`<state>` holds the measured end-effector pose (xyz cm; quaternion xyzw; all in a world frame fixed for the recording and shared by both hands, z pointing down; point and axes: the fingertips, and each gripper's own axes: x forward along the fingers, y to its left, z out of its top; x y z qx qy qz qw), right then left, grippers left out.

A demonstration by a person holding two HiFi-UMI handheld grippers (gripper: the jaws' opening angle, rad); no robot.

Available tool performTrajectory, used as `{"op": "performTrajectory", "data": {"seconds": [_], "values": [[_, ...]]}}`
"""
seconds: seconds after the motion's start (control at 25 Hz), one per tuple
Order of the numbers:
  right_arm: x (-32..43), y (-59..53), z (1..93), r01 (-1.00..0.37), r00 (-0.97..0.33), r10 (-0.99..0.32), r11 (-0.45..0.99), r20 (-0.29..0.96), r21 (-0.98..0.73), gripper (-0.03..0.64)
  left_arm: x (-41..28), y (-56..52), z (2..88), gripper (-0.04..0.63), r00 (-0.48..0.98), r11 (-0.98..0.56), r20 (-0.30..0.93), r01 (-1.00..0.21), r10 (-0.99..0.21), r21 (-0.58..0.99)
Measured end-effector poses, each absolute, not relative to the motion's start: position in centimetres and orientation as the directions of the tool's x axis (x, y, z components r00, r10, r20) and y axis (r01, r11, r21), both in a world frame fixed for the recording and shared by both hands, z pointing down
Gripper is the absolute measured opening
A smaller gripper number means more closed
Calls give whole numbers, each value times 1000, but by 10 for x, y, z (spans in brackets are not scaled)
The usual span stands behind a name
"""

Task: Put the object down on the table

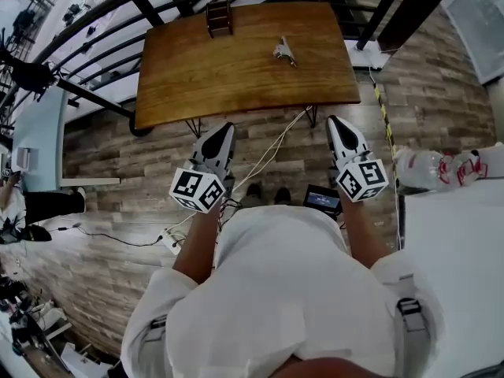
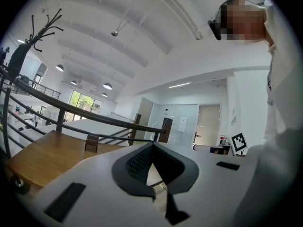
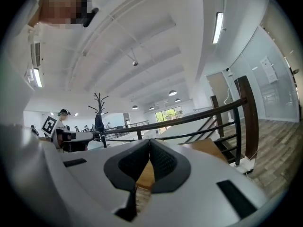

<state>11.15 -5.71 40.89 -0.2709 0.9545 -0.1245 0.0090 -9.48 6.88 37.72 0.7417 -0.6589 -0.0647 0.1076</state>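
The left tool (image 1: 224, 132) and right tool (image 1: 335, 126) were both closed, gripping nothing. The small grey object (image 1: 285, 51) lay on the surface (image 1: 197, 77), well ahead of them. It looked light and rigid, best pinched mid-body.

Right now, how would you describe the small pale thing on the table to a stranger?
Look at the brown wooden table by the black railing. The pale grey object lies right of its middle, alone; the only other thing, a dark brown block, stands at the far edge.
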Motion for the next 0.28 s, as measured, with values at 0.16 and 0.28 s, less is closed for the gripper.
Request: {"op": "performTrajectory", "data": {"seconds": [0.16, 0.28], "values": [[107, -52, 403, -474, -876, -480, 848, 33, -238, 25, -85, 71, 379, 15, 125, -109, 42, -957, -991, 269], [106, -52, 398, -446, -891, -454, 864, 23, -234, 25, -75, 71, 377, 15, 134, -117, 43, -956, -990, 270]]}}
